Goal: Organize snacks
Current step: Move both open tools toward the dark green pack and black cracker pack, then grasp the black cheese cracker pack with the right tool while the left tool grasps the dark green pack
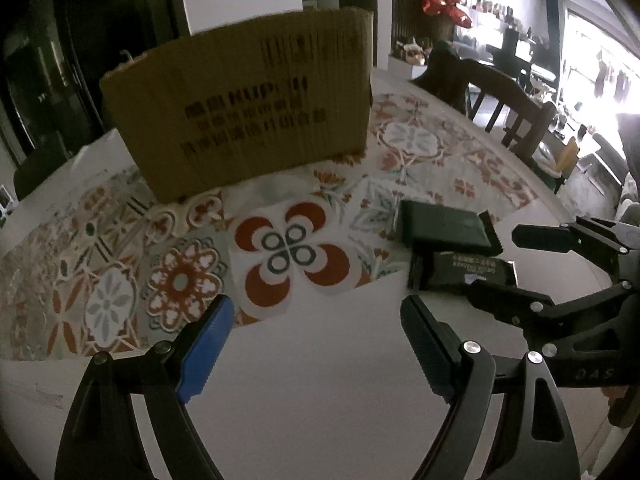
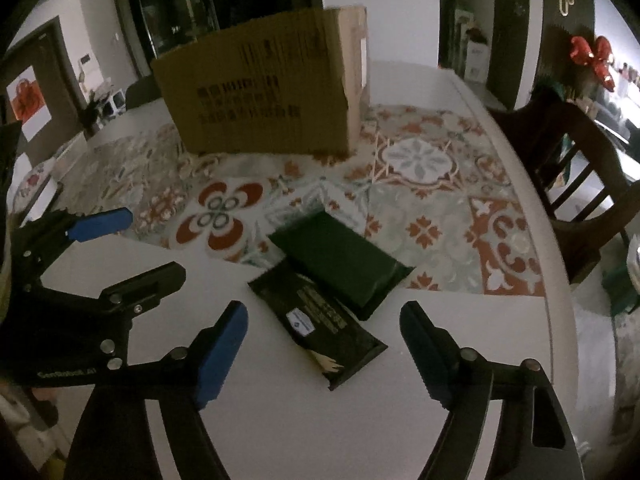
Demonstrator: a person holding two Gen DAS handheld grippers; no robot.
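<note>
i've got the white table (image 2: 304, 420) under both cameras, a patterned tile-print mat (image 2: 436, 184) spread over its far part. on that mat sits my landmark, the cardboard box (image 2: 264, 92), upright, printed side facing me. off to the right of the box, past the table edge, there's a dark wooden chair (image 2: 572, 172). now the snacks: a dark green snack pack (image 2: 340, 258) lies flat in front of the box, on the near edge of the mat, and a black snack pack (image 2: 320, 326) lies nearer to me than that, on bare table, its far end tucked under the green one so the two touch. my right gripper (image 2: 324, 352) hovers in front of the box with its blue-padded jaws spread wide, the black pack's near end between the tips, nothing held. my left gripper (image 1: 316, 328) is also spread wide and holding nothing, over bare table in front of the box, left of both packs.
</note>
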